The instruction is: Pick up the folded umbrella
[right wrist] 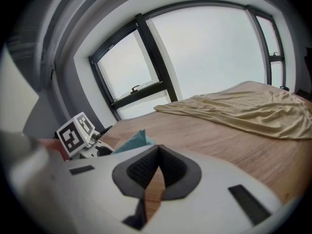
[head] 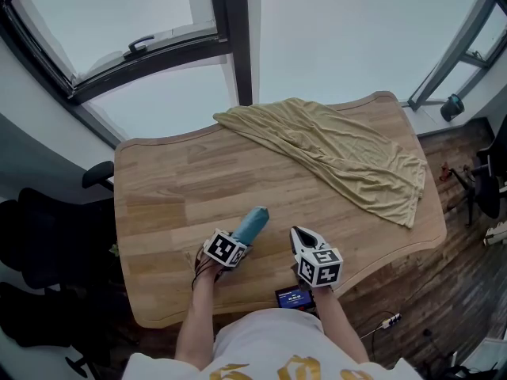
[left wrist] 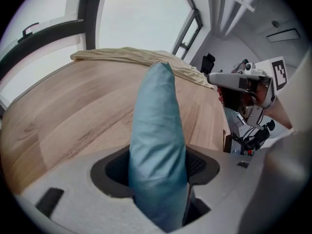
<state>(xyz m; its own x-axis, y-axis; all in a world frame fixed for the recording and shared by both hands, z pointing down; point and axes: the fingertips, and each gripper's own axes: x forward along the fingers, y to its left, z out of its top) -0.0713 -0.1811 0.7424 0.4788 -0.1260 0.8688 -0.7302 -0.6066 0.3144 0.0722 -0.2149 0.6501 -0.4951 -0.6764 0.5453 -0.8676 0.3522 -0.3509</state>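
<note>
Near the six-o'clock edge of the wooden table, the left gripper has its fingers clamped on the folded umbrella; the teal bundle fills the gap between the dark pads in the left gripper view, with its sleeve wrinkled where they press; from the grip it runs out towards one o'clock across the wood, its blunt far end away from the person; whether that end touches the tabletop I cannot tell. At three o'clock from it, close by but apart, the right gripper sits over the same edge; its fingers are together at the tips with nothing between them, and only a sliver of wood shows below where they meet; its tip points towards eleven o'clock. A beige cloth lies rumpled over the table's twelve-to-three-o'clock part, well apart from both grippers, one corner drooping over the three-o'clock edge. A small device with a blue lit screen lies at the six-o'clock edge, just below the right gripper. A window rises beyond the twelve-o'clock side; a dark chair stands off the nine-o'clock side.
</note>
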